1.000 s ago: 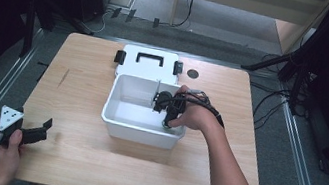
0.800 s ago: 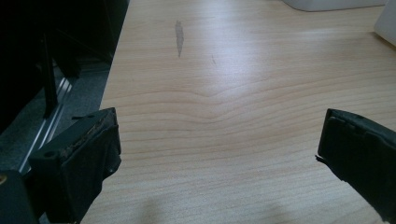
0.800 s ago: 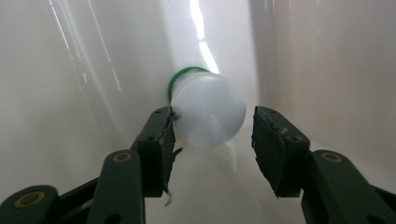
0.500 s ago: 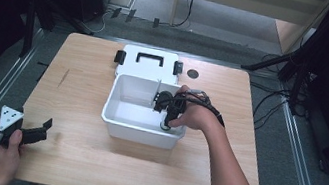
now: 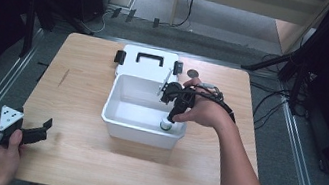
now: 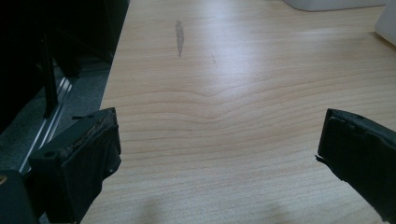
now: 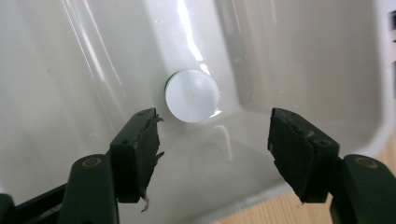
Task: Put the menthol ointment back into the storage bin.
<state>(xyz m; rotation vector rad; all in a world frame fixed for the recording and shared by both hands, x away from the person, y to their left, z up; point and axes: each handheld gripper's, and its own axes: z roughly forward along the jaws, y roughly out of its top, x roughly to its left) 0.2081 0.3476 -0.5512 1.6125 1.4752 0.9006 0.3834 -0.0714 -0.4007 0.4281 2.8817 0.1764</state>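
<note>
A white plastic bin (image 5: pixel 120 118) stands in the middle of the wooden table. In its front right corner stands a small green bottle (image 5: pixel 166 125) with a round white cap (image 7: pixel 192 95). My right gripper (image 5: pixel 171 118) hangs just above it and points down into the bin. Its jaws have just been opening and stand apart (image 7: pixel 212 149) with nothing between them; the cap lies beyond the fingertips. My left gripper (image 5: pixel 44 126) rests at the table's front left, open over bare wood (image 6: pixel 217 154).
The bin's white lid (image 5: pixel 146 69), with a black handle and two black latches, lies flat right behind the bin. A small dark round disc (image 5: pixel 194 72) sits on the table to the lid's right. Bare wood spreads left of the bin.
My right gripper has risen a little inside the bin and its jaws have parted, leaving the bottle standing on the bin's floor. The left gripper has kept still.
</note>
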